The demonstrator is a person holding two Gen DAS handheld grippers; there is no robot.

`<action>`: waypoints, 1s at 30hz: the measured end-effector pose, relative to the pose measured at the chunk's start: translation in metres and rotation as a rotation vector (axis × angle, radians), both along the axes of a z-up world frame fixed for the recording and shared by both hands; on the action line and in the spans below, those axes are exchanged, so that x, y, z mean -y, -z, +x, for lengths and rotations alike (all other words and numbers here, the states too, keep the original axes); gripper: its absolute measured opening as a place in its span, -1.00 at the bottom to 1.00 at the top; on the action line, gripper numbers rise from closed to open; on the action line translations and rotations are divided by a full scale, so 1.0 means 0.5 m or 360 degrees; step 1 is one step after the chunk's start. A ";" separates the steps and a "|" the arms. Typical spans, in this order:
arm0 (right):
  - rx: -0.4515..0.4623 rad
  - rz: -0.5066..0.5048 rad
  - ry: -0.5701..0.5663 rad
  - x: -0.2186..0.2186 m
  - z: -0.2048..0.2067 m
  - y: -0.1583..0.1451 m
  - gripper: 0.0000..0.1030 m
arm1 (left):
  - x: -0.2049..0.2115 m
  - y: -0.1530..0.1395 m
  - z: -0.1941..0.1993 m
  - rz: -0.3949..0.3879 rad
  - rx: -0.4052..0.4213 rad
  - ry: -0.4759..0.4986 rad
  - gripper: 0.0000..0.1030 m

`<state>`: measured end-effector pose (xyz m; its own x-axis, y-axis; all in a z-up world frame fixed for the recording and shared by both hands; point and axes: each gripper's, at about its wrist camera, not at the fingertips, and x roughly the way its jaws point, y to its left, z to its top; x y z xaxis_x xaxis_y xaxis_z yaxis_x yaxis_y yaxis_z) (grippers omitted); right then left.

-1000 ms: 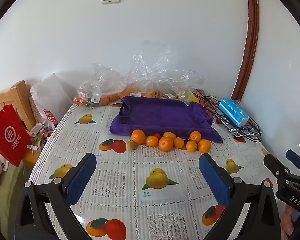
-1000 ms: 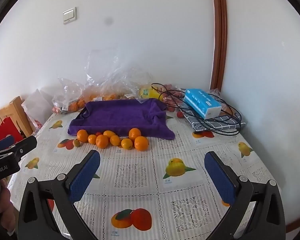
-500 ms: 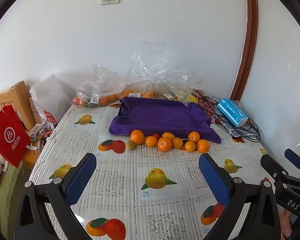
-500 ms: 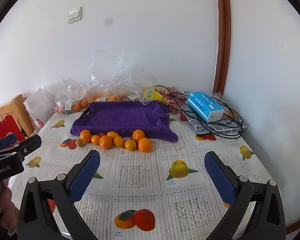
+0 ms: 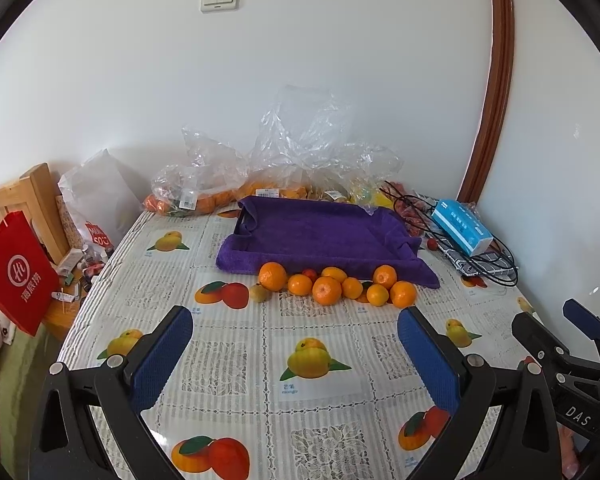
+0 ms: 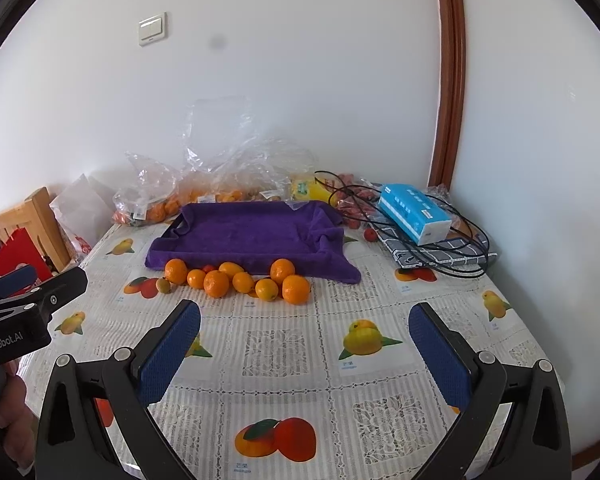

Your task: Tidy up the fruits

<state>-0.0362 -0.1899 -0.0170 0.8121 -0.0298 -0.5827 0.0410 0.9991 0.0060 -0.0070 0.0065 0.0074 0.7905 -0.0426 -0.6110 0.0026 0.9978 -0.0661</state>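
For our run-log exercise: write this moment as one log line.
left gripper: open, empty | right gripper: open, empty | oranges: on tablecloth, before purple tray | tray: no fruit

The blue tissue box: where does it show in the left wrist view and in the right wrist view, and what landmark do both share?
Left wrist view: the blue tissue box lies right of centre, on black cables, right of the purple towel-lined tray.
Right wrist view: the box lies right of centre, again right of the tray.
Shared landmark: the row of oranges along the tray's near edge.
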 end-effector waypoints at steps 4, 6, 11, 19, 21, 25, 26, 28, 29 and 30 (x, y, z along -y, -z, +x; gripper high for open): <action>-0.0002 -0.0008 -0.0006 -0.004 0.000 0.002 0.99 | -0.002 -0.002 0.002 0.0002 -0.0002 0.0001 0.99; 0.0002 -0.0005 -0.0011 -0.005 -0.002 0.001 0.99 | -0.002 -0.002 0.001 0.0003 -0.0001 0.0000 0.99; 0.0007 0.0001 -0.0008 -0.006 -0.004 0.001 0.99 | -0.005 -0.007 0.003 -0.0002 0.0003 -0.0005 0.99; 0.0001 0.0028 -0.0016 -0.007 -0.003 0.000 0.99 | -0.009 -0.011 0.004 -0.0002 0.0006 -0.0011 0.99; 0.0000 0.0027 -0.0016 -0.007 -0.003 0.000 0.99 | -0.009 -0.011 0.002 -0.0007 0.0007 -0.0009 0.99; 0.0000 0.0024 -0.0015 -0.007 -0.004 -0.001 0.99 | -0.010 -0.013 0.002 -0.0008 0.0007 -0.0007 0.99; -0.0003 0.0022 -0.0016 -0.007 -0.004 -0.001 0.99 | -0.010 -0.012 0.002 -0.0009 0.0008 -0.0008 0.99; 0.0000 0.0015 -0.0015 -0.008 -0.005 -0.002 0.99 | -0.010 -0.012 0.001 -0.0007 0.0007 -0.0008 0.99; 0.0002 0.0013 -0.0015 -0.008 -0.006 -0.002 0.99 | -0.011 -0.013 0.002 -0.0006 0.0007 -0.0008 0.99; 0.0001 0.0014 -0.0015 -0.008 -0.006 -0.002 0.99 | -0.010 -0.012 0.001 -0.0007 0.0008 -0.0009 0.99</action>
